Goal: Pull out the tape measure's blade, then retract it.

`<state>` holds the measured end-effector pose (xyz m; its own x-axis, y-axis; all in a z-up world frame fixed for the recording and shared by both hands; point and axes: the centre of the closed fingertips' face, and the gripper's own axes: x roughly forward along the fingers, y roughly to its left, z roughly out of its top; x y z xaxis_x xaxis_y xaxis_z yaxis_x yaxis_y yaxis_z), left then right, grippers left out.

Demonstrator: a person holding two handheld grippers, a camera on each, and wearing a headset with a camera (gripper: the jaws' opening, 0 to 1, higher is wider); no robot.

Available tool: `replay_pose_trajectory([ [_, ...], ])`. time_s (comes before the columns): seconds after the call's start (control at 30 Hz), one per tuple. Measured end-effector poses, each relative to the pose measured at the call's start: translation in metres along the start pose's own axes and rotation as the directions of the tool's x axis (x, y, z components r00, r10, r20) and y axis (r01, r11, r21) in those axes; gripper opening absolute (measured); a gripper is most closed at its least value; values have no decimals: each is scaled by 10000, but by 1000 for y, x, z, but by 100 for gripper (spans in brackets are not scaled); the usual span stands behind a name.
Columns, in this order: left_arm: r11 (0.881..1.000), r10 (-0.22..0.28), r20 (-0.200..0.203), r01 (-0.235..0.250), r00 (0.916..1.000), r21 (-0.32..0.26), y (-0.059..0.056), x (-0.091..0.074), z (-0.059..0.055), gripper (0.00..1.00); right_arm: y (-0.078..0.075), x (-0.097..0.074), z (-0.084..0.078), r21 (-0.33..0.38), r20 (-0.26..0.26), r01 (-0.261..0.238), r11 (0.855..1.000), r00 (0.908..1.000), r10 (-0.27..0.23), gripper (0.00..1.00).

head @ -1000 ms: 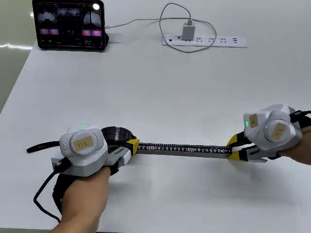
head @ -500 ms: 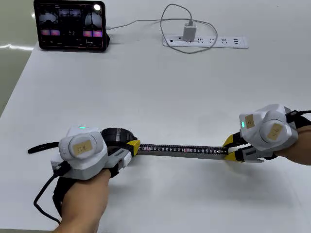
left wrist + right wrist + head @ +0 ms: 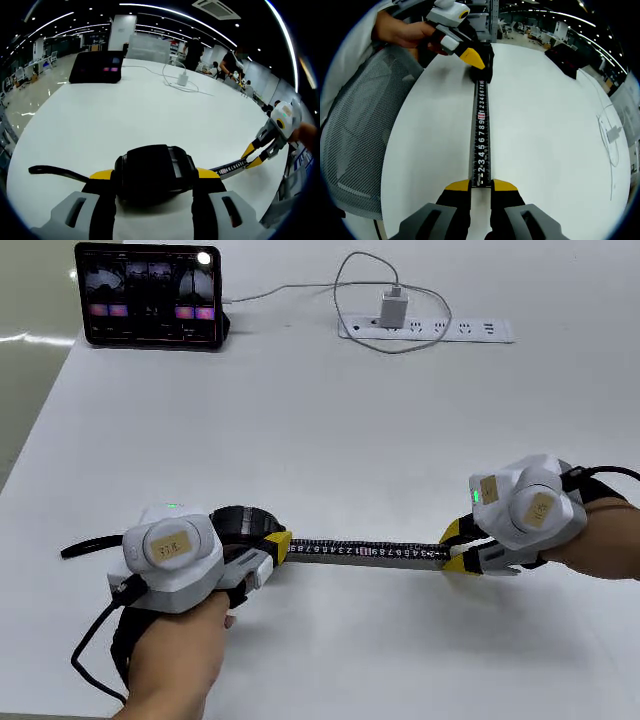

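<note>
So, on the white table (image 3: 330, 440) I had the left gripper (image 3: 155, 175) clamped round the black tape measure case (image 3: 243, 523), anchoring it flat. I had the right gripper (image 3: 481, 186) pinched shut on the tip of the blade (image 3: 481, 130), well apart from the case, so the blade ran taut and straight, low along the table.

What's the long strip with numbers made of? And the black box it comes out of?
The blade looks like thin metal painted black, with white printed numbers. It runs straight and flat along its whole length, though coated plastic is possible. The case looks like matte black plastic, maybe rubber-coated: it is dull, with moulded ridges and no shine.
</note>
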<state>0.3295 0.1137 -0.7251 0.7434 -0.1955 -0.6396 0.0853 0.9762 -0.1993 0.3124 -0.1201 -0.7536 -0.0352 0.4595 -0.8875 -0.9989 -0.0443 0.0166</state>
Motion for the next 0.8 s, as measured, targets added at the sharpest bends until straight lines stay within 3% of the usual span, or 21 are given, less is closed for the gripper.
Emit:
replay_pose_trajectory([
  [0.8, 9998, -78, 16, 79, 10000, -192, 0, 0, 0, 56, -5, 11, 27, -138, 107, -231, 9996, 9997, 232, 10],
])
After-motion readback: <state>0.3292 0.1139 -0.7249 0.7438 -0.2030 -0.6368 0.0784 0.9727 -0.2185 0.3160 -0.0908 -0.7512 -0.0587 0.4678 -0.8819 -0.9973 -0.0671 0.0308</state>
